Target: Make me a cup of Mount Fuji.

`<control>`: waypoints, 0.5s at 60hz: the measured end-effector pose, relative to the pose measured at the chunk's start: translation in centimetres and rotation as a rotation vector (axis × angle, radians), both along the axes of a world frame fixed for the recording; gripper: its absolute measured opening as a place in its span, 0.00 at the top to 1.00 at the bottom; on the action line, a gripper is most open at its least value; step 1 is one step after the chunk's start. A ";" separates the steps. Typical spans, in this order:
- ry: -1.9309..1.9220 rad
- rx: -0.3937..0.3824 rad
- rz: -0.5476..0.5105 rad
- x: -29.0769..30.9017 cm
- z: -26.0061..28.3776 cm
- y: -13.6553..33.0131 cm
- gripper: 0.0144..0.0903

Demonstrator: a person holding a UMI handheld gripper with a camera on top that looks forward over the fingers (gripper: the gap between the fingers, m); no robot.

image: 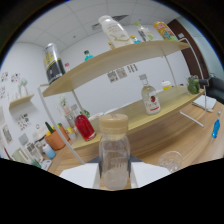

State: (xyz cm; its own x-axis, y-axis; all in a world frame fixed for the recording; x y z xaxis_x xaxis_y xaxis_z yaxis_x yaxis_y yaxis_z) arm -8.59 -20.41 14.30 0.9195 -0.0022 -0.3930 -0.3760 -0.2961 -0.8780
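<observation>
From the gripper's own camera, a clear glass bottle with a pale wooden-looking cap [114, 155] stands upright right in the middle, held up close between the two light-coloured fingers [80, 176] of the hand-held gripper [114, 177]. The fingers show at either side of the bottle's lower body, but their tips are lost in the dark band below, so I cannot tell whether they press on the glass or merely flank it.

Just ahead and to one side, a small clear drinking glass [170, 161] sits on the wooden worktop [165, 135]. Beyond it, on the lower tier of a two-tier wooden shelf [120, 57], stand a round red bottle [85, 127] and a clear bottle with a red label [150, 99]; more bottles and cans line the upper tier, tilted by the lens. A blue pen-like object [215, 129] lies further along the worktop.

I'd judge the drink is at an early stage: an ingredient bottle is in hand and the glass looks empty, though it is hard to be sure. The cap seems on, so the next move would call for getting it off, then bringing the bottle's mouth over the small glass and tipping gently, keeping the bottle steady so it doesn't slip.
</observation>
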 end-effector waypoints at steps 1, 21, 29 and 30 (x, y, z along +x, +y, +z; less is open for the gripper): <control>-0.029 -0.007 0.006 -0.1 -0.5 0.1 0.65; -0.336 -0.106 0.060 -1.3 -7.9 1.2 0.65; -0.359 -0.125 0.086 -1.8 -9.2 1.0 0.64; -0.359 -0.127 0.089 -1.9 -9.3 0.9 0.64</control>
State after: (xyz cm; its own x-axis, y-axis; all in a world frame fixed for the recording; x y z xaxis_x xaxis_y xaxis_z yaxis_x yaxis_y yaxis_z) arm -10.51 -19.51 4.95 0.9973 0.0558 -0.0476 -0.0192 -0.4287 -0.9033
